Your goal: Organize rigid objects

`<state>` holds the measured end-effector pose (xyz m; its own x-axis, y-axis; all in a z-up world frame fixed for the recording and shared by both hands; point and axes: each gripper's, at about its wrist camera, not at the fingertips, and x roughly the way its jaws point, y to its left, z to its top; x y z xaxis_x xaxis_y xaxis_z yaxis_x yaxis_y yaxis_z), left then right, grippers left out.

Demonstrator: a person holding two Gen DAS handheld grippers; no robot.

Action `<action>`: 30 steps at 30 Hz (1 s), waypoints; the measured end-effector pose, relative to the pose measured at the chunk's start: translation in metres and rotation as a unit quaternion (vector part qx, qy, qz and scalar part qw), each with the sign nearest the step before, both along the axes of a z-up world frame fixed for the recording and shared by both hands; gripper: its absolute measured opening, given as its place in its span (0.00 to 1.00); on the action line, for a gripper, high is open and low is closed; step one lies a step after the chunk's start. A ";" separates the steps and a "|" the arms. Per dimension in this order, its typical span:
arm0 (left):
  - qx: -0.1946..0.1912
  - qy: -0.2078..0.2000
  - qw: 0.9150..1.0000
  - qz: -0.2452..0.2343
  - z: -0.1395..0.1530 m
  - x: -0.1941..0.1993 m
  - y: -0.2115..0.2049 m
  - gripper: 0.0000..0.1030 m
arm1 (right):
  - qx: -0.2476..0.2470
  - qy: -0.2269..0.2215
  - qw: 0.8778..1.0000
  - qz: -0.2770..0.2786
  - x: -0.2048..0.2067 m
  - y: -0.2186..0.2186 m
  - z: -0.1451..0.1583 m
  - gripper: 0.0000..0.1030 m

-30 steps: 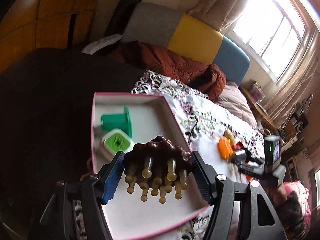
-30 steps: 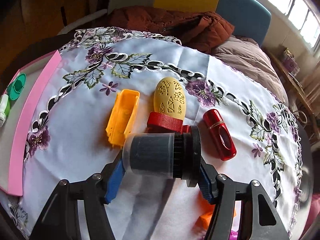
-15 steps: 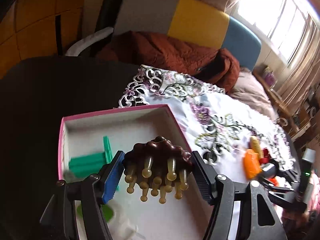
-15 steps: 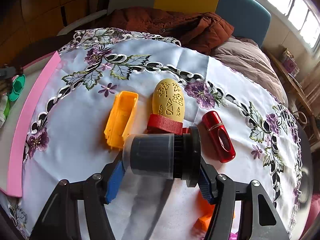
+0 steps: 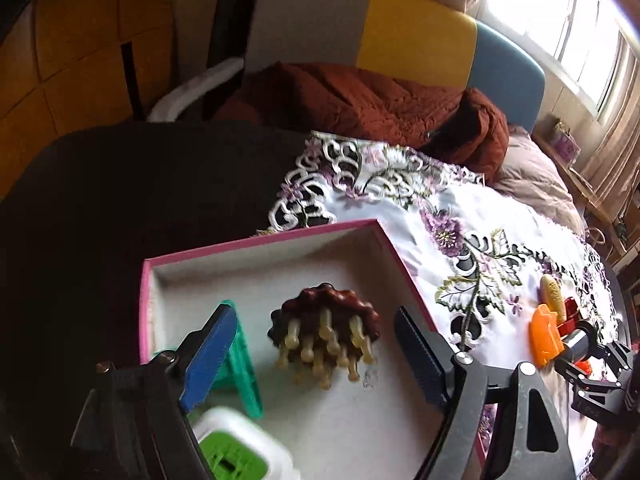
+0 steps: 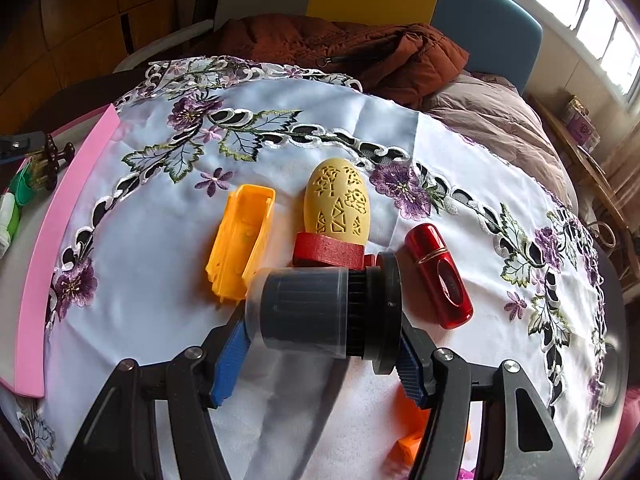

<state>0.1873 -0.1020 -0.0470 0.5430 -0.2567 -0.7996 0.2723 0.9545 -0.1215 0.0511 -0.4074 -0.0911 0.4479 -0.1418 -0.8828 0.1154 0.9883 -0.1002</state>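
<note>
My left gripper [image 5: 316,356] is open over the pink-rimmed box [image 5: 256,242]. The brown scalp massager with tan prongs [image 5: 326,330] sits loose between the fingers, inside the box. A green spool [image 5: 240,360] and a white-and-green piece [image 5: 236,452] lie in the box too. My right gripper [image 6: 320,360] is shut on a dark cylindrical jar with a clear cover [image 6: 324,312], held just above the cloth. Beyond it lie an orange tray piece [image 6: 242,248], a yellow egg-shaped shell [image 6: 338,204], a red block [image 6: 328,252] and a red capsule [image 6: 438,276].
The embroidered white cloth [image 6: 280,120] covers a dark round table [image 5: 120,200]. The pink box's edge [image 6: 48,248] is at the left in the right wrist view. A rust-brown jacket [image 6: 340,48] and a colour-block sofa stand behind. An orange piece [image 6: 412,436] lies under my right gripper.
My left gripper has opened and let go of the massager, which now rests in the box. The right gripper has held still with the jar.
</note>
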 end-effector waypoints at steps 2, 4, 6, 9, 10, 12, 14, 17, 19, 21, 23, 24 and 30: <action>0.012 -0.010 1.000 0.009 0.008 -0.009 0.002 0.80 | -0.001 0.000 1.000 -0.001 0.000 0.000 0.000 0.63; 0.032 -0.029 0.999 0.015 0.018 -0.026 0.003 0.80 | -0.002 0.001 1.000 -0.002 0.000 0.000 -0.001 0.63; 0.035 -0.040 0.998 0.019 0.027 -0.044 0.006 0.80 | -0.004 0.003 1.000 -0.002 0.000 -0.001 -0.002 0.63; 0.029 -0.045 0.998 0.021 0.036 -0.067 0.012 0.80 | -0.008 0.002 1.000 -0.001 -0.001 0.000 -0.003 0.63; 0.028 -0.047 0.998 0.022 0.039 -0.076 0.014 0.80 | -0.009 0.002 1.000 -0.001 -0.002 0.000 -0.003 0.63; 0.031 -0.053 0.998 0.024 0.042 -0.090 0.017 0.80 | -0.010 0.002 1.000 -0.001 -0.002 0.001 -0.003 0.63; 0.038 -0.057 0.997 0.032 0.043 -0.103 0.020 0.80 | -0.011 0.001 1.000 -0.001 -0.002 0.001 -0.003 0.63; 0.033 -0.054 0.997 0.033 0.042 -0.118 0.025 0.80 | -0.015 0.000 1.000 -0.001 -0.003 0.001 -0.003 0.63; 0.031 -0.050 0.998 0.037 0.040 -0.126 0.030 0.80 | -0.018 -0.002 1.000 -0.001 -0.003 0.002 -0.003 0.63; 0.032 -0.048 0.997 0.042 0.038 -0.132 0.034 0.80 | -0.018 -0.004 1.000 -0.003 -0.004 0.002 -0.003 0.63; 0.036 -0.050 0.997 0.048 0.037 -0.136 0.039 0.80 | -0.017 -0.005 1.000 -0.005 -0.004 0.001 -0.003 0.63; 0.038 -0.049 0.997 0.050 0.036 -0.138 0.041 0.80 | -0.016 -0.005 1.000 -0.006 -0.004 0.001 -0.003 0.63; 0.035 -0.040 0.997 0.060 0.030 -0.143 0.055 0.80 | -0.023 0.002 1.000 -0.004 -0.004 0.003 -0.007 0.62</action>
<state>0.0443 -0.0473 -0.0170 0.6298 -0.1301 -0.7658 0.1610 0.9863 -0.0351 0.0468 -0.4043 -0.0985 0.4436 -0.1859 -0.8768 0.1230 0.9816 -0.1459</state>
